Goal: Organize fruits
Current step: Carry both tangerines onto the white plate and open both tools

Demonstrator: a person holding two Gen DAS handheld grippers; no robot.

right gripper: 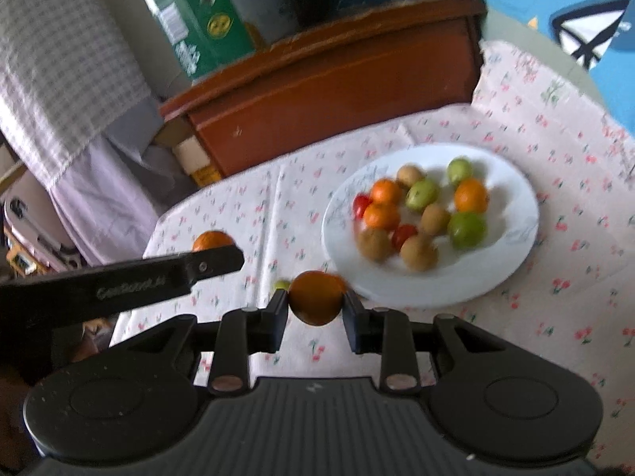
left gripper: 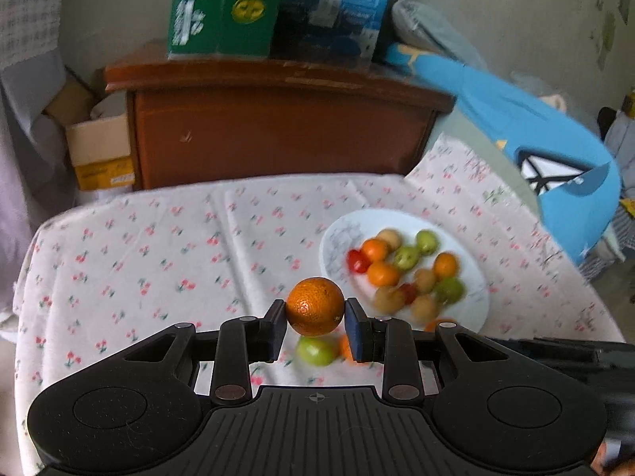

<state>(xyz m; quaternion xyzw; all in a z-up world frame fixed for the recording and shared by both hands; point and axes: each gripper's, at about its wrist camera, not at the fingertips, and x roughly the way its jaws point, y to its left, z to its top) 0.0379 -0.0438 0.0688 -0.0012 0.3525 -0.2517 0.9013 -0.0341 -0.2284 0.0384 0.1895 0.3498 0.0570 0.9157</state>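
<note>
Each tongs grasps an orange: left tongs (left gripper: 315, 313) pinch a firm, round orange (left gripper: 315, 306) across its middle; right tongs (right gripper: 315, 309) clamp another orange (right gripper: 316, 297), the plate (right gripper: 512, 254) just ahead-right; likely light, prone to rolling

Plate (left gripper: 341, 238) fruit blurred in my left wrist view; kinds uncertain. My left claw (left gripper: 315, 313) covers part of the green fruit (left gripper: 315, 351) and most of an orange piece (left gripper: 346, 351) just beside the plate. Plate's near rim hidden behind claw linkage. In right view, the left claw's arm (right gripper: 119, 283) hides most of its orange (right gripper: 212, 240); a green fruit (right gripper: 281, 285) barely shows behind my right claw (right gripper: 316, 303). Boxes (left gripper: 222, 4) beyond the plate cut off at the top edge.
</note>
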